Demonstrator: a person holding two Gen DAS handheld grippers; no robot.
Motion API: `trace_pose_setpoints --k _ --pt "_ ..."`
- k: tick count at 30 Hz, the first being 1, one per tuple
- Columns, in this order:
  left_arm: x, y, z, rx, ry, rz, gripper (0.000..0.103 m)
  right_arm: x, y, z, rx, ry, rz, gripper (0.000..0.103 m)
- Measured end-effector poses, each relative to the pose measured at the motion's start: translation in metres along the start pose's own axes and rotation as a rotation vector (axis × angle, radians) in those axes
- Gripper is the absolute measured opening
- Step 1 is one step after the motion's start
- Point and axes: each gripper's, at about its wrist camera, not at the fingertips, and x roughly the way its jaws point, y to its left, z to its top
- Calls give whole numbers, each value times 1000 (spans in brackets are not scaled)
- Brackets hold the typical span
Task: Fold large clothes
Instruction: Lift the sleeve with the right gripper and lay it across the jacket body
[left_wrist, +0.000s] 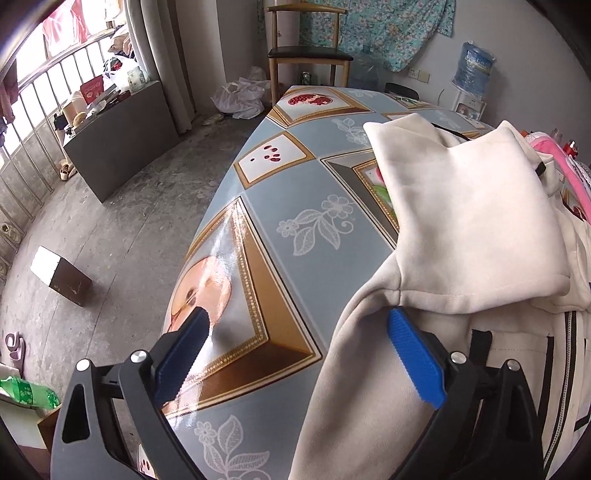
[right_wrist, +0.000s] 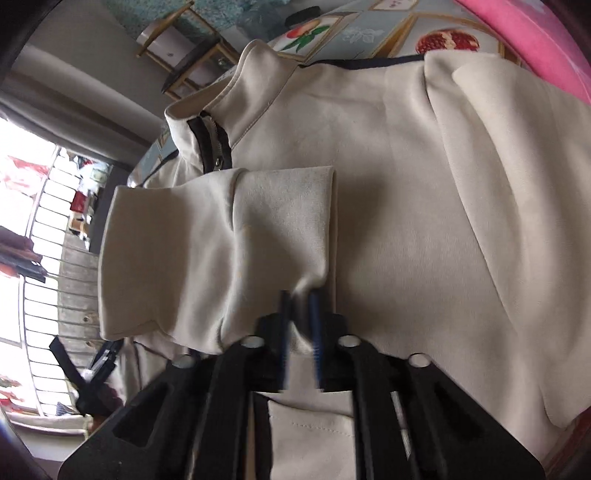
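Cream jacket (left_wrist: 461, 229) fills the near view, lying on the patterned tabletop (left_wrist: 280, 206) with its hood folded back over the body and the zip front showing. One sleeve (right_wrist: 221, 251) is doubled across the chest. Right hand-held gripper (right_wrist: 301, 317) is clamped on that sleeve's cuff edge; judging by this, the sleeve fold is in hand, so lay it flat and square to the side seam before letting go. Left hand-held gripper (left_wrist: 299, 354) stands wide apart, holding nothing, one finger by the shoulder seam, well placed to pin the cloth.
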Motion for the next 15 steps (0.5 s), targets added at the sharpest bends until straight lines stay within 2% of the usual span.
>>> trace_pose_setpoints --k 2,4,7,9,11,13,15 --pt "1 1 1 -11 3 -7 97 -11 11 2 -32 -53 -27 2" --pt "2 2 1 -19 8 -17 97 -46 15 7 -35 -160 3 2" --pt "4 4 1 -31 10 -27 98 -88 9 14 -8 -264 15 2" --pt "4 4 1 -34 10 -27 98 -92 -3 14 22 -254 1 2" --pt "4 5 2 -35 9 -28 98 -76 -18 9 51 -202 -15 2" --pt "4 6 2 -36 9 -31 98 -57 -28 2 82 -156 7 2" --pt "4 6 2 -37 9 -32 98 -48 -38 -3 99 -138 5 2"
